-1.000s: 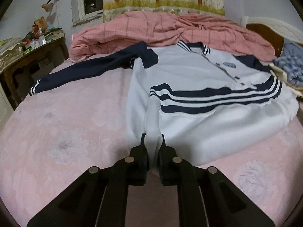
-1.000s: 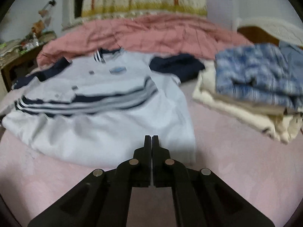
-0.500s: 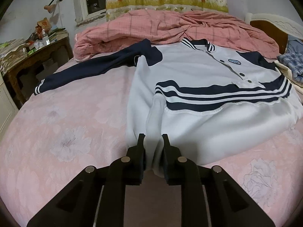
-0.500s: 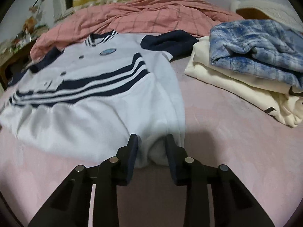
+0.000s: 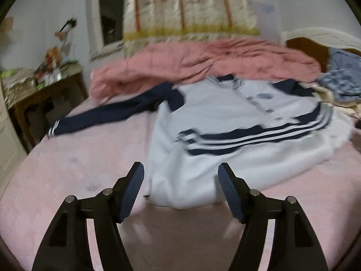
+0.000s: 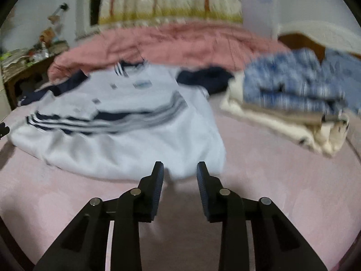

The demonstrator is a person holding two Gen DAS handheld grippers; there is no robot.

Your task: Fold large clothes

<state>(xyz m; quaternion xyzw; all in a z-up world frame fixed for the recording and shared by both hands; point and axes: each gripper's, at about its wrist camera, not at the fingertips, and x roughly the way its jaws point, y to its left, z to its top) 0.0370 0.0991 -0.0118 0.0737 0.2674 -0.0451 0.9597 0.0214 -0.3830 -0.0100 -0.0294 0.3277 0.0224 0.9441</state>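
Lower centre both views: left gripper [image 5: 181, 171] and right gripper [image 6: 180, 169] just opened, empty; jacket [image 5: 237, 140] hem released, blurred, right sleeve [image 6: 204, 80] partly hidden.

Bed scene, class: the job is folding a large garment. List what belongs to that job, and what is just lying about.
Belongs to the job:
white jacket
left gripper, open
right gripper, open

Lying about:
pink quilt
stack of folded clothes
cluttered side table
curtain
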